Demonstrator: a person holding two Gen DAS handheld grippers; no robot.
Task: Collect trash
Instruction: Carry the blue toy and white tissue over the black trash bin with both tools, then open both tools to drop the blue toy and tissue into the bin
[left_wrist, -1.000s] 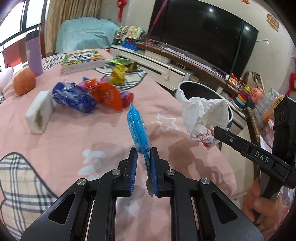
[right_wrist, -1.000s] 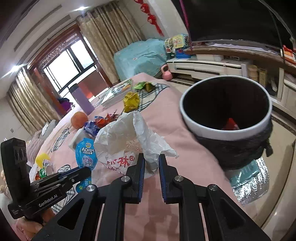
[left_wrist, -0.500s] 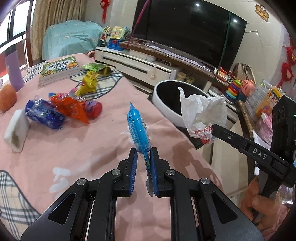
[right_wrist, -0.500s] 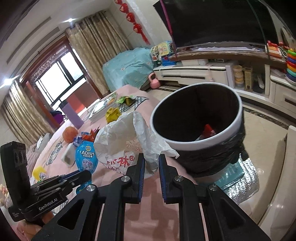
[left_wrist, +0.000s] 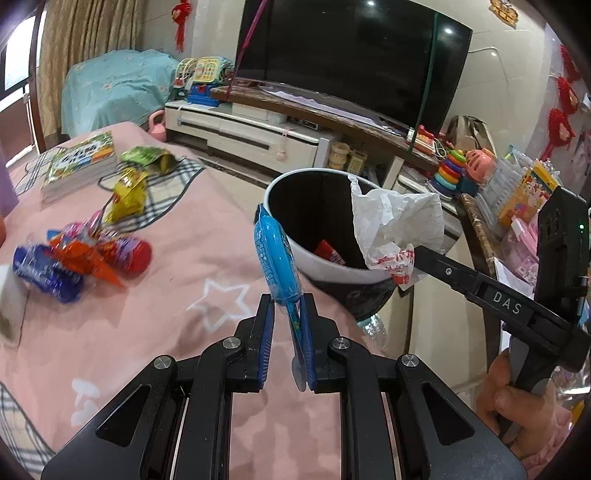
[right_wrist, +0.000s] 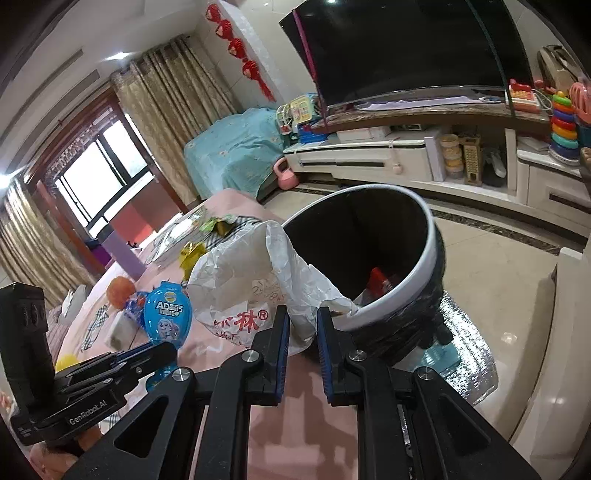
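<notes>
My left gripper (left_wrist: 288, 306) is shut on a blue snack pack (left_wrist: 275, 254), held upright on edge just short of the bin's near rim. The same blue snack pack (right_wrist: 168, 314) shows its printed face in the right wrist view. My right gripper (right_wrist: 300, 317) is shut on a crumpled white paper bag (right_wrist: 243, 284) with red print, which hangs at the bin's rim (right_wrist: 424, 266). In the left wrist view the paper bag (left_wrist: 395, 229) sits over the open bin (left_wrist: 314, 210). The bin is white-rimmed, black-lined, with a red wrapper (left_wrist: 330, 253) inside.
Several wrappers lie on the pink-covered table (left_wrist: 177, 280): blue (left_wrist: 48, 273), orange (left_wrist: 88, 254), red (left_wrist: 129, 251), yellow (left_wrist: 127, 195), green (left_wrist: 147, 157). A book (left_wrist: 77, 162) rests at the far end. A TV cabinet (left_wrist: 258, 136) and toys stand behind the bin.
Both grippers have moved with their loads away from the table's wrappers toward the bin. The bin now looms larger and the paper bag overlaps its opening.
</notes>
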